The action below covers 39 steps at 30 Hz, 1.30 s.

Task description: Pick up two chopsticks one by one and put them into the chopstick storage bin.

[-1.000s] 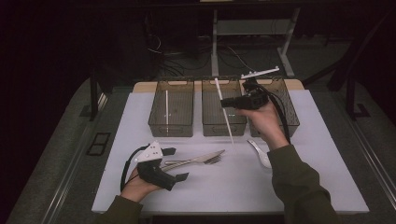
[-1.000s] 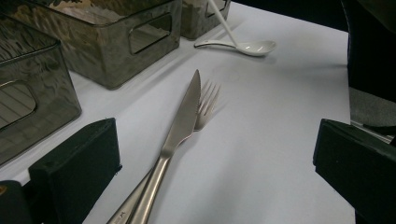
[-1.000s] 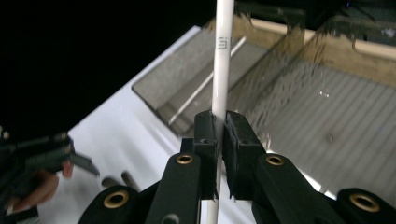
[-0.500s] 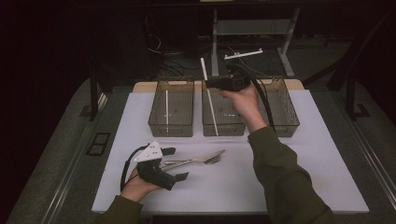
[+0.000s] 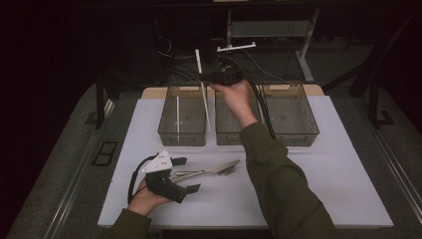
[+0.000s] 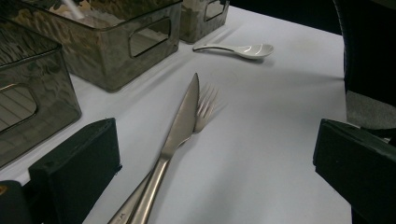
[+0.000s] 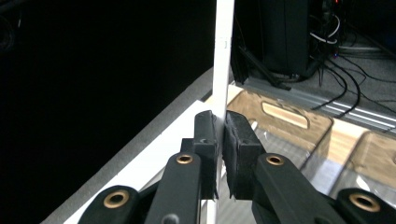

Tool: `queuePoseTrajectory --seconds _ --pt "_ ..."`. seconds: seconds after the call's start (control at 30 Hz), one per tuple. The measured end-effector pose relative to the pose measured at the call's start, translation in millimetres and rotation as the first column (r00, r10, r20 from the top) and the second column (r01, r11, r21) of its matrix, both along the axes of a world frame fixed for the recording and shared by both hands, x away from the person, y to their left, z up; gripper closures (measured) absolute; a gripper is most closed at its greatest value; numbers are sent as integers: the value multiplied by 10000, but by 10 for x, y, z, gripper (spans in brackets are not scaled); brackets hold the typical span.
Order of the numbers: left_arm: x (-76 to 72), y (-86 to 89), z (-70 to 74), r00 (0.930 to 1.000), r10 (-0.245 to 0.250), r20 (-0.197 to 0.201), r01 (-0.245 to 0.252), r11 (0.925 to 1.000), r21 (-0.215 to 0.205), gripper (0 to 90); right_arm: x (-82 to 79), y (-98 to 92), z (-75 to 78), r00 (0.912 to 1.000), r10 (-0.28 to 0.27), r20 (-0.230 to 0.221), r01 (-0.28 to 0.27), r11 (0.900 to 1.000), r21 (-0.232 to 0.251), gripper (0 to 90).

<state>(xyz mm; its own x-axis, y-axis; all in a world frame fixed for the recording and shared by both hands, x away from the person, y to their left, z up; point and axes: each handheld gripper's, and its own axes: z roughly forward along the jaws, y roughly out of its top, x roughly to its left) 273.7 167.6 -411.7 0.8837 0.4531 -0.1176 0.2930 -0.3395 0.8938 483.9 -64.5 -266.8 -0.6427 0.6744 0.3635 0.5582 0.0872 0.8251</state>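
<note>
My right gripper (image 5: 205,78) is raised above the gap between the left bin (image 5: 182,134) and the middle bin (image 5: 225,135). It is shut on a thin white stick (image 5: 204,102) that hangs nearly upright, its lower end over the bins. In the right gripper view the pads (image 7: 206,135) clamp the white stick (image 7: 222,60). My left gripper (image 5: 188,174) rests open on the white table near the front left. A steel knife (image 6: 184,121) and a fork (image 6: 205,108) lie together just ahead of its jaws. A white spoon (image 6: 243,49) lies farther off.
Three clear smoky bins stand in a row at the back of the table; the right bin (image 5: 291,134) is beside my right forearm. Another white stick (image 5: 177,113) lies in the left bin. Cables and stand legs lie beyond the table's far edge.
My right gripper has carried the white stick leftward and a little up, from over the right-hand bins to above the gap between the left and middle bins. The left gripper has stayed put.
</note>
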Motion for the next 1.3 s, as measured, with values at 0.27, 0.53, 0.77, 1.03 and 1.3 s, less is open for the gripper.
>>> queuePoseTrajectory --seconds 0.27,0.53,0.77,1.03,1.3 --pt "5 6 -3 9999 10 -105 -11 9999 -107 0 146 176 -139 9992 -395 11 395 9992 52 833" --pt "3 5 1 9999 5 -112 -7 9999 -149 0 214 314 -329 9991 -343 -232 337 9991 -268 833" --pt "0 -12 -1 9999 -46 -119 44 9999 -166 0 281 390 -490 9975 -317 -636 269 9968 -746 832" --pt "-1 -12 1 9999 -11 -173 6 9995 -306 0 371 500 -673 9939 -258 -1076 148 9948 -1010 832" --pt "0 -3 3 9998 -23 -188 17 9994 -348 0 472 654 -959 9823 -352 -1842 3 9826 -1858 828"
